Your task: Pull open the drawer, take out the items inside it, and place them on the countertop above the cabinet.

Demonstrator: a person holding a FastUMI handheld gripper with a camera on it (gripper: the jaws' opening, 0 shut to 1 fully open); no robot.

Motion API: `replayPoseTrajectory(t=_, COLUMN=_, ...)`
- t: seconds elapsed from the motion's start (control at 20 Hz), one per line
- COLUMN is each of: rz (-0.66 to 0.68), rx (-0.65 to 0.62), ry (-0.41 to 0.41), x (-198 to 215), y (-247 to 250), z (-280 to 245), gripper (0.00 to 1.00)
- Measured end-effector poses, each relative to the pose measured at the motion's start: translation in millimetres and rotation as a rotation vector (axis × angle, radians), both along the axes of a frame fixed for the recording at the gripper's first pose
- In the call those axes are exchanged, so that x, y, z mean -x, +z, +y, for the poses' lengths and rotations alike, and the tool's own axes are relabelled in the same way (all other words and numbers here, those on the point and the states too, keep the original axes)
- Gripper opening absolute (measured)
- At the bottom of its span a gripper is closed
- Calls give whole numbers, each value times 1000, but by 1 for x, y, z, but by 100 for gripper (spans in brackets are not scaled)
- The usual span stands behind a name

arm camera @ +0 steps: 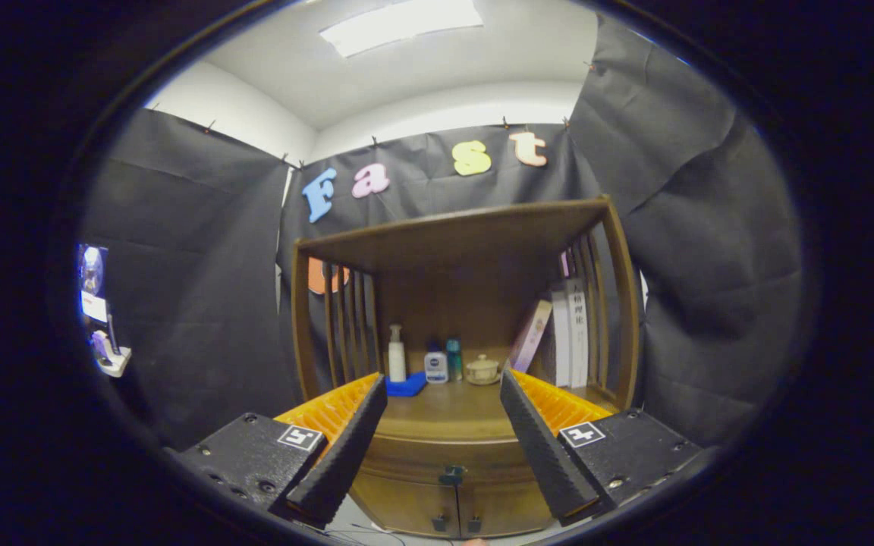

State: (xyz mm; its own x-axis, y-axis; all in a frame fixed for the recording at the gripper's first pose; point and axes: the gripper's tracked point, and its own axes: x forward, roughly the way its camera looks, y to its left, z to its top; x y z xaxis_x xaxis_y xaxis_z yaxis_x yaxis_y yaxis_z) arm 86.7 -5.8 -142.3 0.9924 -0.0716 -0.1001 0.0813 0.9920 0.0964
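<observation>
Straight ahead of the gripper [443, 390] stands a wooden cabinet [460, 303] with slatted sides and an open shelf bay, set against the black cloth wall. Its countertop [448, 413] lies between and just beyond the two fingertips, bare across the near part. Below the countertop runs the curved drawer front [444, 455], shut, with a small dark handle [451, 475] at its middle; this sits lower than the fingertips, in the gap between the two fingers and well clear of both. Under the drawer are two cabinet doors [452, 512] with small knobs.

The jaws are spread wide, holding nothing, with the black ribbed fingers [346, 447] angled apart to either side of the drawer.

At the back of the countertop, books [570, 334] lean against the right slats. A white pump bottle [397, 355] stands over a blue cloth [407, 387], then a small white-and-blue bottle [435, 365], a teal bottle [454, 358] and a little lidded ceramic pot [482, 369].
</observation>
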Motion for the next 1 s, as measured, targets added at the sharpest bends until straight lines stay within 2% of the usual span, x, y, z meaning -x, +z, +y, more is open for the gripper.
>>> replayPoseTrajectory(t=0.2, rz=108, rx=-61, ry=0, x=-32, y=-73, z=5, gripper=98)
replayPoseTrajectory(t=0.5, rz=266, rx=-2, ry=-27, x=-72, y=-176, z=4, gripper=95)
replayPoseTrajectory(t=0.65, rz=316, rx=-21, ry=-73, x=-88, y=-213, z=-7, gripper=91)
replayPoseTrajectory(t=1.0, rz=361, rx=-39, ry=-145, x=-108, y=-249, z=-23, gripper=64)
